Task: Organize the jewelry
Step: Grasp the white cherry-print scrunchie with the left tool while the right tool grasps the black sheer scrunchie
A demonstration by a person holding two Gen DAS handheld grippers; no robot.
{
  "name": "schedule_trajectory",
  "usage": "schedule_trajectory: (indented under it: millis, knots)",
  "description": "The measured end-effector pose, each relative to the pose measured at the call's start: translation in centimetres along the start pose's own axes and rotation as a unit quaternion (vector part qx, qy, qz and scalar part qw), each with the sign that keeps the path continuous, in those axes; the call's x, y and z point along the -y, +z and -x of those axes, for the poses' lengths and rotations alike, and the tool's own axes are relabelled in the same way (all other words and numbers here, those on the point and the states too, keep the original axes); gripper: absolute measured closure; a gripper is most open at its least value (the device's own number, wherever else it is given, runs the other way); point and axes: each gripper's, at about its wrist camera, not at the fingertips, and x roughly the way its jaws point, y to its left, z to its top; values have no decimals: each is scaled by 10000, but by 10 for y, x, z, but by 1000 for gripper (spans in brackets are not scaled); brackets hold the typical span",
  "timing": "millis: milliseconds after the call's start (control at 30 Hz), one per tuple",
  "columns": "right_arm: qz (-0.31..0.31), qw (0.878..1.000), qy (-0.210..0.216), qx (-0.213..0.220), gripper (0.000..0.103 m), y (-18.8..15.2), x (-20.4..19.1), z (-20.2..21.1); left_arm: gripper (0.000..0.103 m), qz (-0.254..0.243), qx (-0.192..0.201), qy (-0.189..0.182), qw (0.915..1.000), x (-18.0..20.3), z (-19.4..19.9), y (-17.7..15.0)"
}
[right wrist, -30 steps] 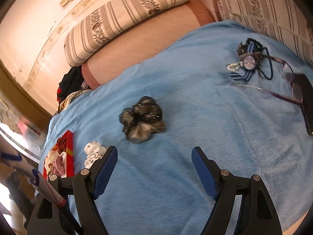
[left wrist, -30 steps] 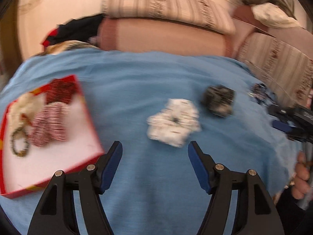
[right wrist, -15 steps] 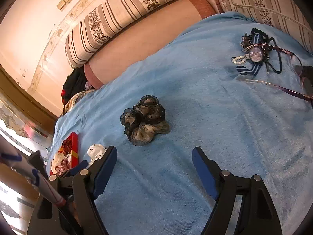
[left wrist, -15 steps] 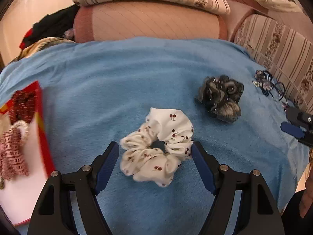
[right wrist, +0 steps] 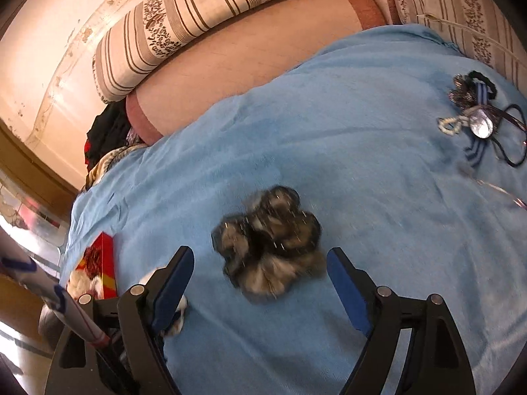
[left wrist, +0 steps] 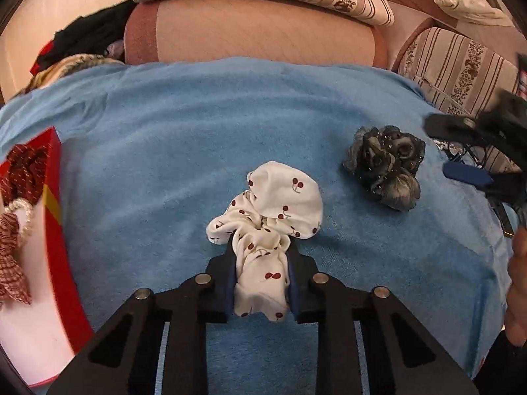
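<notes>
Left gripper [left wrist: 262, 273] since closed, closing on cherry scrunchie [left wrist: 268, 220]; right gripper [right wrist: 260, 273] opening, straddling dark scrunchie [right wrist: 270, 243].

Warm, bright indoor light; strong fisheye bending with dark corners, and motion blur smears the right wrist view.

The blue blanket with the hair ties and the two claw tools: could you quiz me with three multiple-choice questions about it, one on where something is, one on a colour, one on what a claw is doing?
1. Where is the red box?
A. at the blanket's left edge
B. on the striped cushion
C. under the dark scrunchie

2. What is printed on the white scrunchie?
A. blue stars
B. red cherries
C. green leaves

3. What is the left gripper doing?
A. hanging empty
B. gripping the box
C. closing on the white scrunchie

Answers: 1 A, it lies left on the blanket. 2 B, red cherries dot it. 3 C, fabric bunches between its pads.
</notes>
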Motion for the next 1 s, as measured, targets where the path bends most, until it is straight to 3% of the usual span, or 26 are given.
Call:
schedule_trajectory:
  millis: [167,400,467,500,700,833,1000]
  knots:
    - [241,9992,-267,-162,15,10,-5,-27,80,91,-66,1,9999,-7,-3,-1]
    - [893,9929,-636,-455,16,-1,-15,-64,79,67,-72,34,9999,-6,-6,-1]
    - [975,9920,-623,-503,29,-2,-16,-69,79,71,-75,28,9999,-7,-7,0]
    - [1011,9917,-585,-535,41,-2,-17,-71,79,68,-77,26,9999,-7,-7,1]
    - [1142,9911,-516,-442,71,-10,-25,-65,79,81,-60,22,9999,-7,-6,1]
    - [1103,9926,-385,-332,78,-14,-28,-57,79,109,-10,28,9999,-9,-4,2]
    - [1171,9929,-163,-128,79,-17,-36,-42,79,112,91,110,9998,-10,1,4]
